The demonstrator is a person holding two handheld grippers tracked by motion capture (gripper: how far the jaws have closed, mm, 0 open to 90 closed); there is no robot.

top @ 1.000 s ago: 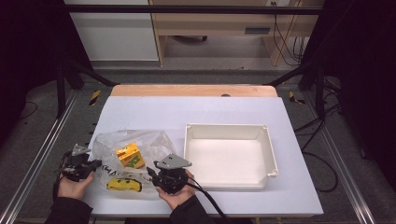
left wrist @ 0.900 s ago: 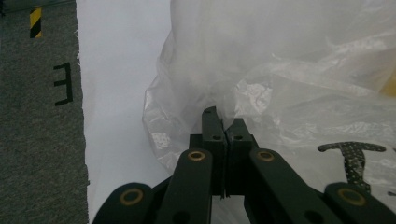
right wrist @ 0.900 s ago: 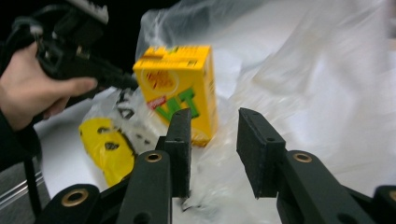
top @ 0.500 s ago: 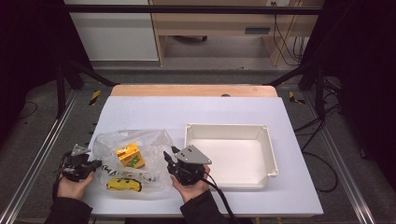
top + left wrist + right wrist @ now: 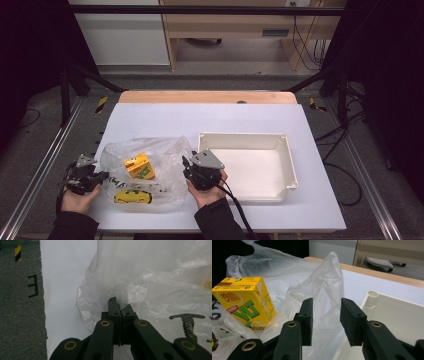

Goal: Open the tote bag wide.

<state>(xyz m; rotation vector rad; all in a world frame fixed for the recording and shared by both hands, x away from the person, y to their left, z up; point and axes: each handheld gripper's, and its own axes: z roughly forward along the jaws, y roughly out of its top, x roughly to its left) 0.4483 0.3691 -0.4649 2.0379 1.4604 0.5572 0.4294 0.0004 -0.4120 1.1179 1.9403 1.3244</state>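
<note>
White tabletop (image 5: 210, 120), wooden strip along far edge. Cream tray (image 5: 287, 165) toward right near corner, long side parallel to near edge. Clear plastic bag (image 5: 150, 150) lying crumpled toward left near corner, just beside tray's left wall. Inside bag: yellow drink carton (image 5: 138, 166) upright, flat yellow pack (image 5: 132, 197) closer to near edge. Left gripper (image 5: 102, 176) at bag's left edge, jaws clamped tight on thin film (image 5: 120, 293). Right gripper (image 5: 185, 165) between bag and tray, jaws just been opening, standing apart with raised fold of bag (image 5: 329, 277) beyond them, pads (image 5: 308, 315) not pressing on it.
</note>
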